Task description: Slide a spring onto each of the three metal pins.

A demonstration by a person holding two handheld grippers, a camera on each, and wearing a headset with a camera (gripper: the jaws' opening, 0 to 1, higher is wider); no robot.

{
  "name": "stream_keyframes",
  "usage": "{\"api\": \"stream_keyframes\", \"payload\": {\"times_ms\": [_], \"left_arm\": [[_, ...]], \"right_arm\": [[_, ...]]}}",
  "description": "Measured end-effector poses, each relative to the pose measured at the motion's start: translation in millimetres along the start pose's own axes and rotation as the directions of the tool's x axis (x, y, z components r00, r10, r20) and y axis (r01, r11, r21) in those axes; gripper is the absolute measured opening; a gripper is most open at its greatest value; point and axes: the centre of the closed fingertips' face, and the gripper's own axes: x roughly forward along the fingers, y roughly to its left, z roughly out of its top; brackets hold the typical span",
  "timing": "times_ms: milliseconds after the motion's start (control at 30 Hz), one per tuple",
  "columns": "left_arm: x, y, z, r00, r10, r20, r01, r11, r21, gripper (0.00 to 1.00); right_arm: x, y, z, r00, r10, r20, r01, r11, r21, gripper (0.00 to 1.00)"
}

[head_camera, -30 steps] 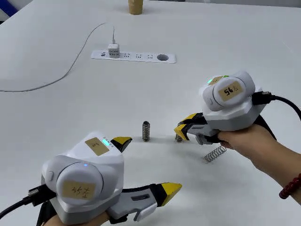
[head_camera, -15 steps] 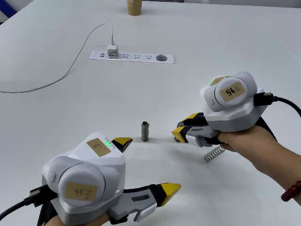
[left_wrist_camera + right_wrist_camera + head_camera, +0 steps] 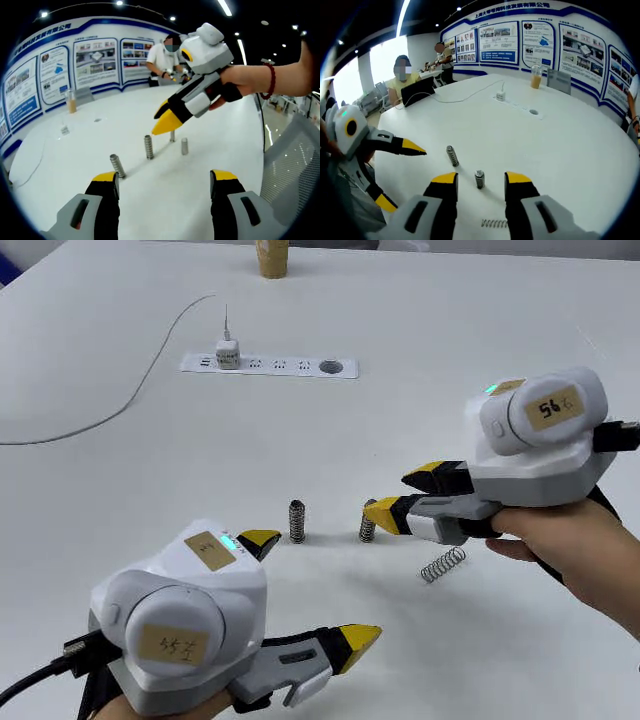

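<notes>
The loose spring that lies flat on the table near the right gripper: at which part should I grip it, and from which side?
Grip the loose spring at its middle coils, probably from above with the right gripper, whose jaws stand open, one jaw on each long side. It lies on its side on the table, so this leaves both ends free for threading.
</notes>
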Motion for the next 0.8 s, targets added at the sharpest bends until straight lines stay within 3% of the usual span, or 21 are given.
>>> {"api": "stream_keyframes", "payload": {"times_ms": [500,800], "left_arm": [[12.8,-11.1,9.7,0.9997,-0.022,0.014,0.022,1.0,0.01,0.64],[26.9,-18.9,11.5,0.999,-0.045,-0.005,0.045,0.999,0.028,0.6]], "right_arm": [[-41.3,-18.2,-12.8,0.9978,-0.06,0.028,0.059,0.996,0.061,0.44],[-61.7,-27.1,-25.9,0.9949,-0.078,0.064,0.071,0.992,0.105,0.47]]}}
